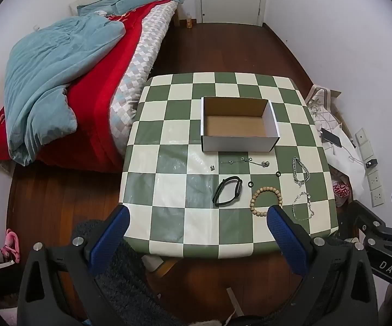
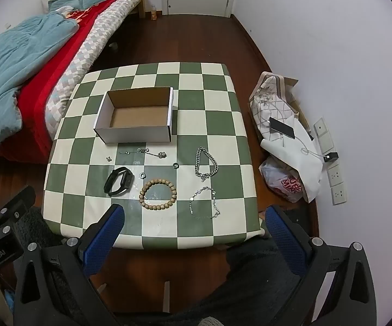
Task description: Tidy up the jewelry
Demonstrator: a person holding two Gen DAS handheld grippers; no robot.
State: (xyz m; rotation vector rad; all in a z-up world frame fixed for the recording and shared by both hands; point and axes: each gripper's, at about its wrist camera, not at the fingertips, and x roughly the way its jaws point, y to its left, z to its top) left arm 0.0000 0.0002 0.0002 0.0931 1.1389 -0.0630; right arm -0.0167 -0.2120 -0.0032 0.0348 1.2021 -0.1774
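Cardboard box (image 2: 139, 114) sits empty on the checkered worktop (image 2: 217, 125) with the beaded bracelet (image 2: 158, 194), black band (image 2: 118, 180) and chains just before it, so each spread, empty gripper, left gripper (image 1: 196, 225) and right gripper (image 2: 193, 224), should probably descend squarely over one piece.

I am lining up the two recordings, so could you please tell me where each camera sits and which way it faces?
Left wrist: behind the open left gripper, above the near edge of the green-and-white chequered table, facing the open cardboard box; the right gripper shows at right.
Right wrist: behind the open right gripper, further right, same heading; dark trousers show below.
Both show the box, the wooden bead bracelet and the black wristband.
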